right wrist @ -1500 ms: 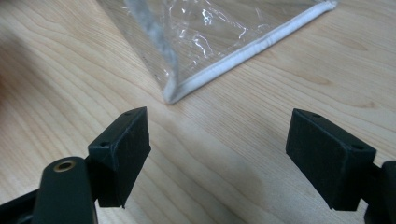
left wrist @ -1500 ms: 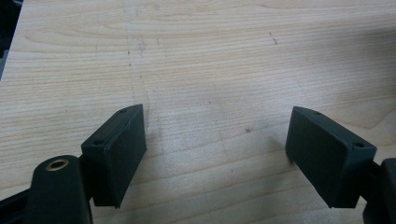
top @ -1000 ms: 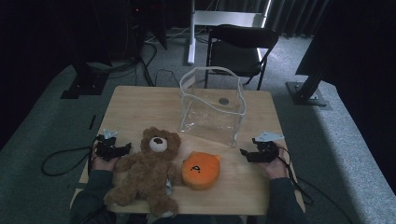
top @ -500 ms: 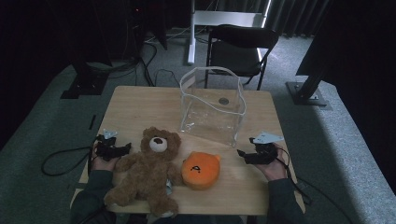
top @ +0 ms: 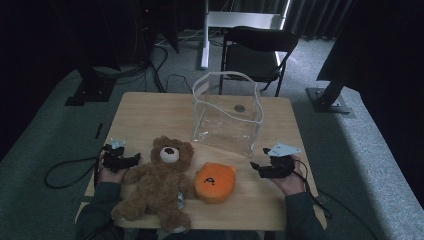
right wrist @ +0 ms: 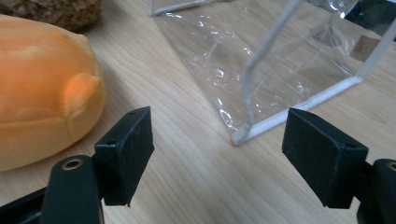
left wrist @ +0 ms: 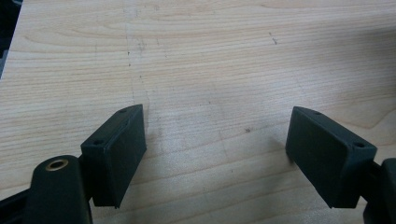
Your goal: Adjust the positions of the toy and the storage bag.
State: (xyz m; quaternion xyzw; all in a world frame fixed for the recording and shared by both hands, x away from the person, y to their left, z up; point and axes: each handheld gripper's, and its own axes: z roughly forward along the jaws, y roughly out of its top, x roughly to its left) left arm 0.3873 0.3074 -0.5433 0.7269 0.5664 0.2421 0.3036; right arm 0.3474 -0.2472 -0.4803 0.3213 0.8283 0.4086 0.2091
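Two grippers wide open, right gripper [right wrist: 217,158] beside clear bag [right wrist: 261,60], orange plush [right wrist: 42,88]

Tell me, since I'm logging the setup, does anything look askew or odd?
Nothing is spilled or damaged. The teddy bear sprawls on its back over the table's near edge, legs overhanging. The clear bag stands open and upright, and the orange plush lies flat.

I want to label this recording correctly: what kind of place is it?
Probably a lab or studio, not a home: a wooden table on grey carpet, dark curtains, a folding chair, and floor cables.
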